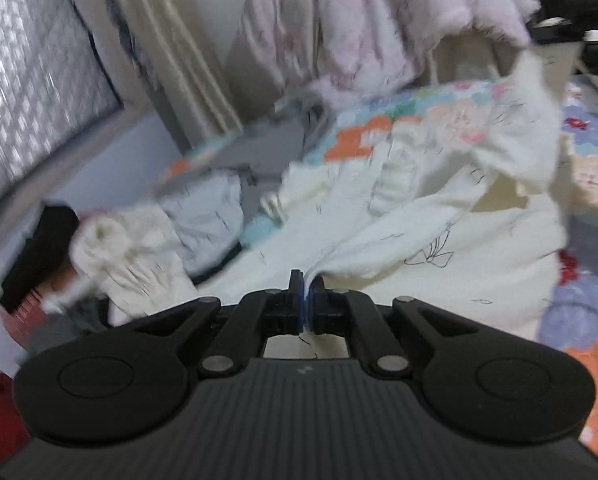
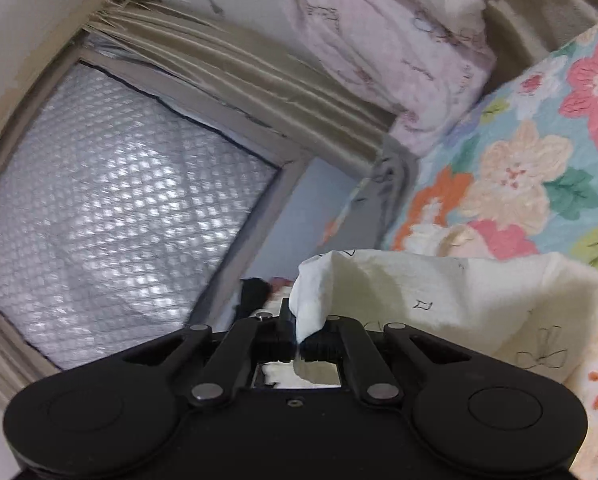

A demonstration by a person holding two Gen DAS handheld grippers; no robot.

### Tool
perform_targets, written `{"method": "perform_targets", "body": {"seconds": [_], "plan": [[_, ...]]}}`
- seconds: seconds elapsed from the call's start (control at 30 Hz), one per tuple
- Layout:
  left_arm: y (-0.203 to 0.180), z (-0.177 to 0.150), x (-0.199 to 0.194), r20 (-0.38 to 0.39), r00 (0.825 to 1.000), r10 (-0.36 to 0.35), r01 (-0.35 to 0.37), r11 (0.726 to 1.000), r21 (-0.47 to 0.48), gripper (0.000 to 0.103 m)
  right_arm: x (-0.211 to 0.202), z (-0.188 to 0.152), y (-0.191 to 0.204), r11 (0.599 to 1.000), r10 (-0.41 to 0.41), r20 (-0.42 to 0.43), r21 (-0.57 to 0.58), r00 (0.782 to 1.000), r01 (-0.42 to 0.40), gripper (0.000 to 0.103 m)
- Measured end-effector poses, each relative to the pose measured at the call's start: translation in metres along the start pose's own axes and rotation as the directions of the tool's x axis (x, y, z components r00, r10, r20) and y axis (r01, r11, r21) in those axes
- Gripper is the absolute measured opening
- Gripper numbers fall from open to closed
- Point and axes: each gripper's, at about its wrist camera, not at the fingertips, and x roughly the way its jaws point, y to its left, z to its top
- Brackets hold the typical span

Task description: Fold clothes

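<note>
A cream-white garment (image 1: 439, 220) with small black line drawings hangs lifted over the flowered bed. My left gripper (image 1: 307, 280) is shut on one edge of it, the cloth fanning out to the right. My right gripper (image 2: 301, 320) is shut on another corner of the same garment (image 2: 459, 300), which drapes away to the right. The right gripper itself does not show in the left wrist view; only a raised tip of cloth (image 1: 535, 92) shows at the upper right.
The flowered bedspread (image 2: 531, 152) lies under the garment. A heap of other clothes (image 1: 139, 248), white and pale blue, lies at the left, with a grey garment (image 1: 275, 148) behind. Pink bedding (image 1: 359, 20) is piled at the wall. A curtain (image 2: 235, 80) and a window (image 2: 111, 208) stand left.
</note>
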Motion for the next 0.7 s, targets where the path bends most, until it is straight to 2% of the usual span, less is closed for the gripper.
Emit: {"method": "perform_targets", "body": {"seconds": [0.1,0.2,0.27,0.33,0.43,0.47,0.53,0.6,0.63,0.7], "plan": [[0.006,-0.004,0.034,-0.055,0.998,0.016,-0.016,1.0,-0.011,0.007,0.012,-0.006,-0.006,0.999,-0.049,-0.028,-0.004,0.998,0.049,0.005],[0.016,-0.008,0.038,-0.117,0.993,-0.018,0.005,0.994,-0.11,0.017,0.023,-0.016,-0.013,0.994,-0.106,-0.06,-0.025,0.992,0.105,0.005],[0.021,-0.013,0.017,-0.11,0.993,-0.037,0.015,0.981,-0.193,0.049,0.027,-0.022,-0.02,0.992,-0.124,-0.077,-0.01,0.989,0.123,0.006],[0.018,-0.02,-0.011,-0.089,0.995,-0.04,0.021,0.98,-0.199,0.056,0.031,-0.026,-0.029,0.99,-0.136,-0.09,0.011,0.987,0.137,0.008],[0.002,-0.033,-0.052,-0.087,0.995,-0.047,0.031,0.983,-0.179,0.065,0.035,-0.029,-0.038,0.986,-0.161,-0.105,0.026,0.981,0.164,0.009],[-0.005,-0.04,-0.063,-0.091,0.992,-0.086,0.068,0.98,-0.188,0.066,0.037,-0.03,-0.041,0.985,-0.168,-0.11,0.03,0.98,0.172,0.009],[-0.02,-0.05,-0.075,-0.114,0.975,-0.193,0.165,0.963,-0.214,0.066,0.039,-0.032,-0.045,0.982,-0.177,-0.12,0.042,0.977,0.183,0.009],[-0.039,-0.063,-0.075,-0.169,0.939,-0.299,0.257,0.939,-0.23,0.066,0.039,-0.035,-0.049,0.981,-0.177,-0.129,0.06,0.976,0.186,0.012],[-0.048,-0.068,-0.074,-0.198,0.929,-0.313,0.269,0.938,-0.219,0.066,0.039,-0.036,-0.05,0.98,-0.177,-0.13,0.069,0.976,0.187,0.016],[-0.066,-0.074,-0.07,-0.234,0.928,-0.289,0.255,0.953,-0.164,0.066,0.038,-0.037,-0.054,0.977,-0.181,-0.13,0.088,0.975,0.193,0.026]]}}
